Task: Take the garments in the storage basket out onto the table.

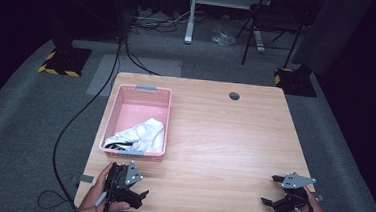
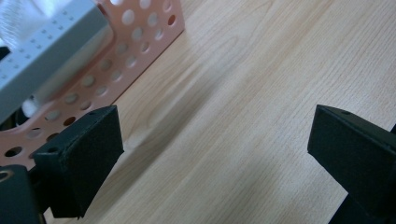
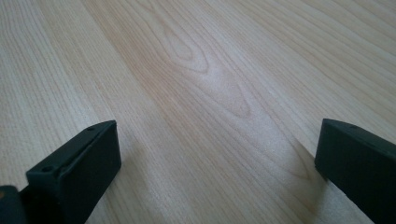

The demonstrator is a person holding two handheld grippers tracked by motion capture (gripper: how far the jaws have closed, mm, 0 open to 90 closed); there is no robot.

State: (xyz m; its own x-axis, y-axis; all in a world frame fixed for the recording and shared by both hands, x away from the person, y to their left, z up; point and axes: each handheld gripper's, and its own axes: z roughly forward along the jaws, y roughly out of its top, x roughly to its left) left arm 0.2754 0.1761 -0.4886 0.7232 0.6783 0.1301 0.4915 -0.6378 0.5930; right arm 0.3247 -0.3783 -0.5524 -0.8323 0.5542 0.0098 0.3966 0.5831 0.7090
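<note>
White cloth (image 1: 141, 135) in the pink basket (image 1: 126, 94) at ten o'clock looks soft, light; pinch a raised fold. Left tool (image 1: 138, 185) and right tool (image 1: 273, 190) gape wide, empty.

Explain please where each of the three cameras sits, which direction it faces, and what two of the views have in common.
High view: fixed above the person's side, facing forward and down on the table; both hands, the left gripper and the right gripper show.
Left gripper view: rides on the left gripper, looking along its open jaws at bare wood and the pink basket.
Right gripper view: rides on the right gripper, looking along its open jaws at bare wood.
Shared: the high view and the left gripper view both show the pink basket and its grey handle.
</note>
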